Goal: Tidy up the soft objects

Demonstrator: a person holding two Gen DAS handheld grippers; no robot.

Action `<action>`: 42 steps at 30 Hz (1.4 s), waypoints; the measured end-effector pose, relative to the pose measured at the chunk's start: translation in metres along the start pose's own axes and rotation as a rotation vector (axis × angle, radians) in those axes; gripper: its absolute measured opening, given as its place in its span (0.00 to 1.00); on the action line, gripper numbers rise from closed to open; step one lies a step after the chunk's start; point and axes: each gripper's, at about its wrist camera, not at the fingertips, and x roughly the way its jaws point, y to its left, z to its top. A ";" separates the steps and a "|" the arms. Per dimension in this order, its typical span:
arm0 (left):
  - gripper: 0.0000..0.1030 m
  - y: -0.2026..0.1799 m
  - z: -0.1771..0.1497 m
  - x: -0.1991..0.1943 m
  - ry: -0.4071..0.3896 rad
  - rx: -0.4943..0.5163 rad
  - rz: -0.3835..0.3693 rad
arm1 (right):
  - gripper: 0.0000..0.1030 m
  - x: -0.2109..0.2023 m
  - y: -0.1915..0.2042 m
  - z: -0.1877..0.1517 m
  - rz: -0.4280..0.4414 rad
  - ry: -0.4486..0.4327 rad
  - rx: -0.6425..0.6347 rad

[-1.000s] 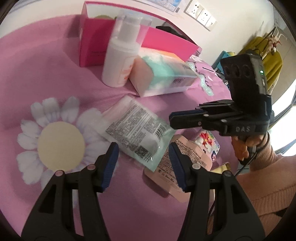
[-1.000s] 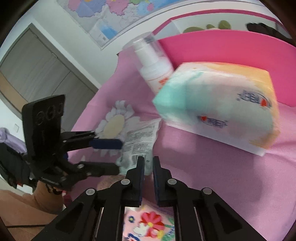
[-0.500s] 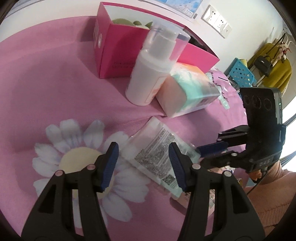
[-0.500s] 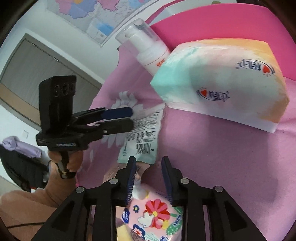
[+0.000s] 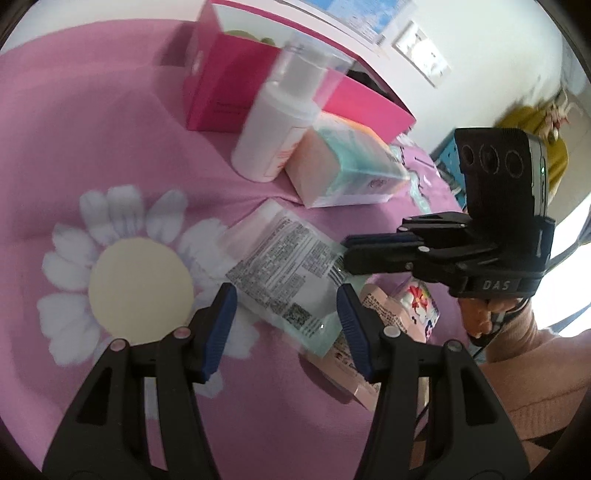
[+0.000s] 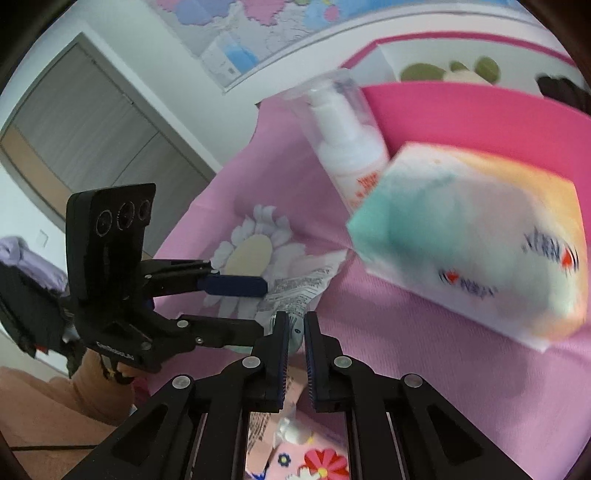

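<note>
Several soft packs lie on the pink cloth. The clear printed sachet lies flat beside the daisy print, overlapping the pink pouch, which in turn lies against the floral pack.

The right gripper reaches in from the right with its fingers drawn nearly together at the sachet's teal corner; in the right wrist view a narrow gap shows between the blue pads with the sachet edge right at their tips, but motion blur leaves it unclear whether they actually pinch the film.

The left gripper hovers just above the near end of the sachet with its fingers spread wide, one pad over the daisy's petals and the other over the pink pouch, touching neither as far as can be seen.

Behind the sachet lies the pastel tissue pack in teal, white and peach. The white pump bottle with its clear cap stands just beside it, and the open pink box stands behind both, with some green and dark items inside. A map hangs on the wall beyond the table, and a grey door shows to the left of it.
</note>
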 end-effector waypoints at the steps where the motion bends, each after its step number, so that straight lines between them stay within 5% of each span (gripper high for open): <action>1: 0.56 0.002 -0.003 -0.002 -0.005 -0.014 -0.007 | 0.08 0.001 0.001 0.002 -0.009 -0.001 -0.016; 9: 0.56 -0.003 -0.019 -0.003 -0.017 -0.068 -0.085 | 0.08 0.011 0.012 0.017 -0.070 -0.022 -0.128; 12: 0.56 -0.010 -0.023 0.005 0.006 -0.072 -0.173 | 0.08 0.010 0.008 0.021 -0.069 -0.026 -0.123; 16: 0.56 -0.028 -0.023 0.011 0.015 -0.003 -0.148 | 0.11 0.011 0.002 0.019 -0.106 -0.024 -0.094; 21: 0.56 -0.017 -0.020 0.007 0.014 -0.027 -0.130 | 0.30 0.000 -0.011 0.008 -0.070 -0.008 -0.008; 28: 0.56 -0.005 -0.019 -0.004 -0.010 -0.040 -0.073 | 0.33 -0.005 -0.022 -0.013 0.029 0.038 0.087; 35: 0.44 -0.040 -0.016 0.013 -0.001 0.030 -0.231 | 0.33 -0.007 -0.029 -0.019 0.053 0.041 0.128; 40: 0.47 -0.043 -0.018 0.014 0.017 0.090 -0.146 | 0.33 -0.016 -0.037 -0.024 0.007 0.029 0.158; 42: 0.61 -0.039 -0.019 0.005 0.013 0.108 -0.089 | 0.33 -0.019 -0.039 -0.026 0.018 0.025 0.175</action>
